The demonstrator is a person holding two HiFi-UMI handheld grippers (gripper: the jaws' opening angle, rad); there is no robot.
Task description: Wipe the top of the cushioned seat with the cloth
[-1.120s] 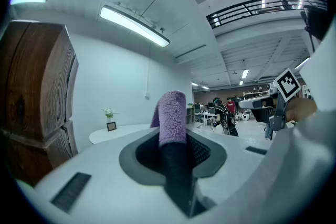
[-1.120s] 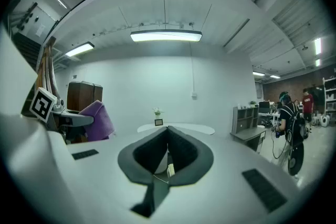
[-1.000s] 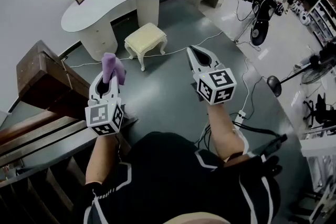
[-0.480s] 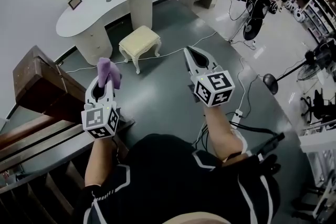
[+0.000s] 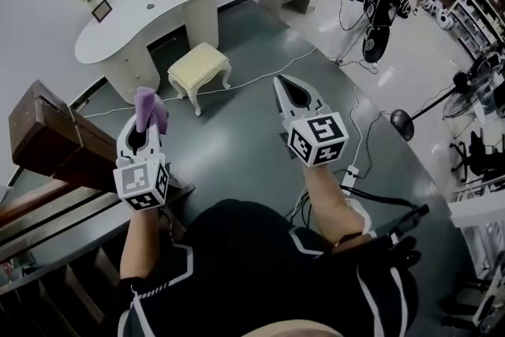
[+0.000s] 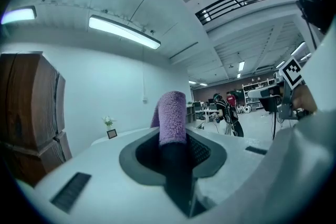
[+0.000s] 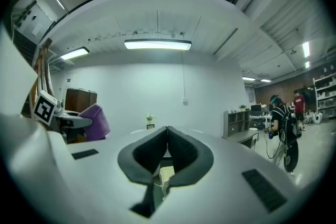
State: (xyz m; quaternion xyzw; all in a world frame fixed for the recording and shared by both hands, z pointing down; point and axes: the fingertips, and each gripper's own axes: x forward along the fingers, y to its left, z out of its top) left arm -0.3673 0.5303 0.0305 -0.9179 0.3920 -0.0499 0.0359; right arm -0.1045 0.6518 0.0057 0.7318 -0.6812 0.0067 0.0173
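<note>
Cloth [image 5: 148, 106] stays clamped in our left gripper [image 5: 142, 129]; right gripper [image 5: 281, 84] closed, empty. Cushioned seat [image 5: 199, 61] slides left in head view, still well apart from us, beside table [image 5: 134, 20]. We judge wiping not started.

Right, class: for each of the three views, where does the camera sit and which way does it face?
Head view: on the person's head, steeply down at floor, cushioned stool, arms and torso.
Left gripper view: on the left gripper, along jaws shut on the purple cloth, toward the white wall.
Right gripper view: on the right gripper, along shut, empty jaws, toward that wall.
All three share the cloth.
</note>
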